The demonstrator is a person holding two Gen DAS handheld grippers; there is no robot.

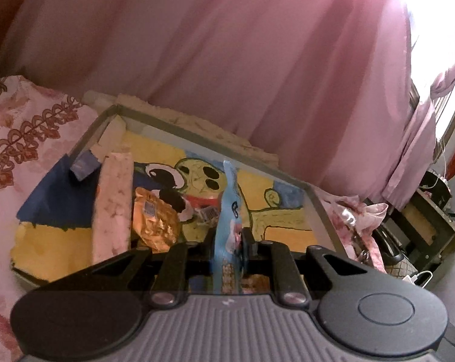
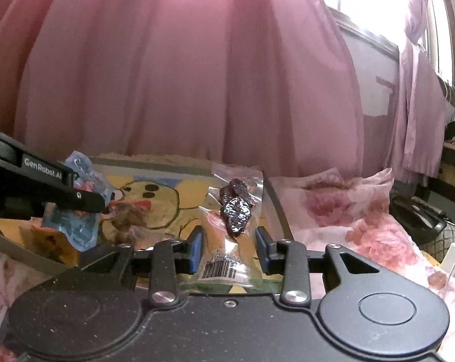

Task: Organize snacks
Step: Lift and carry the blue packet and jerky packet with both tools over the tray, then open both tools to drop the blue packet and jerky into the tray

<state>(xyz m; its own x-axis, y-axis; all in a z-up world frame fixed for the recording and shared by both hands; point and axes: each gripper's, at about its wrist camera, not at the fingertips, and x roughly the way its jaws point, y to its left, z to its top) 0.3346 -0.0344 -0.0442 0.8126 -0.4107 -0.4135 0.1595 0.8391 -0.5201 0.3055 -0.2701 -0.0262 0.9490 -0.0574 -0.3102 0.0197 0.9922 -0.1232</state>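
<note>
Both tongs hang over the tray (image 1: 318,211), the one with a cartoon drawing on its floor, which lies on a bed with a flowered cover (image 2: 348,217). To do this step well, we think the left tongs (image 1: 229,235) should bring their packet down low and flat beside the snacks already lying in the tray before they let go, so that nothing slides or piles up. They are pressed together on a light blue packet (image 1: 227,211), which stands upright on its edge between them. Below it we see a golden packet (image 1: 155,217) and a long pink packet (image 1: 112,205) leaning in the tray. The right tongs (image 2: 229,249) are spread wide, and a clear bag of dark dried fruit (image 2: 236,211) stands in the gap between them (whether a finger touches it, we cannot tell). We would close them slowly on the middle of the bag, not on its thin sealed edge.
</note>
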